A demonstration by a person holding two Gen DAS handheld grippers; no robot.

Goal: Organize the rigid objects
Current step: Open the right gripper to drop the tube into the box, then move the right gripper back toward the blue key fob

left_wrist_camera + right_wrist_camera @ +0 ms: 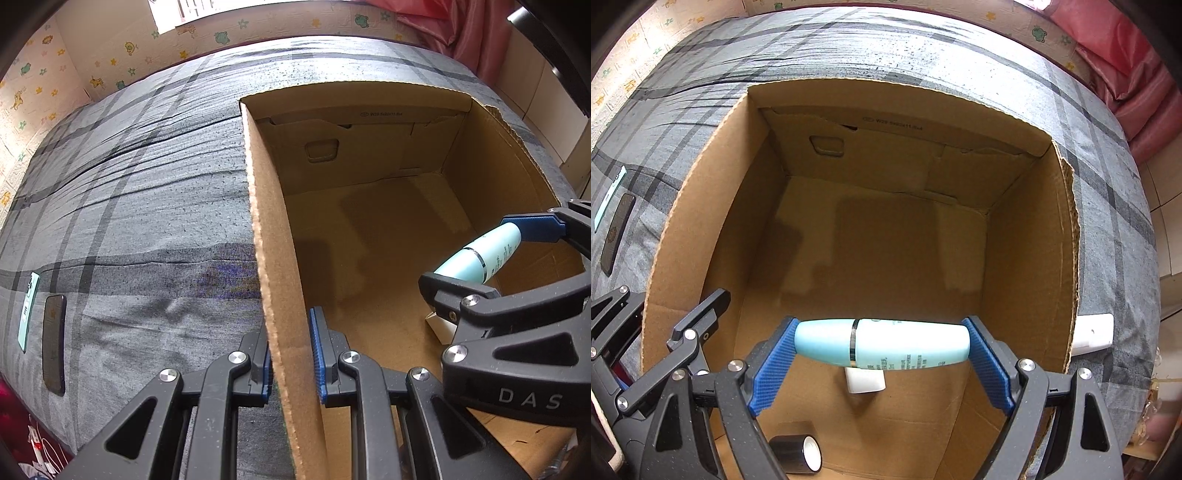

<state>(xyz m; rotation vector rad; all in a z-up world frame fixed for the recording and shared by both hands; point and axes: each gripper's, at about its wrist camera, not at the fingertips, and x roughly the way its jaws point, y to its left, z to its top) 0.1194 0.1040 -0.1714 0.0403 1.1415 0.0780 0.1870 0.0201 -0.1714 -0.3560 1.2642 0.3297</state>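
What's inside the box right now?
On the box floor: a small white block and a dark roll. The right gripper holds a teal bottle above them. The near floor is hidden.
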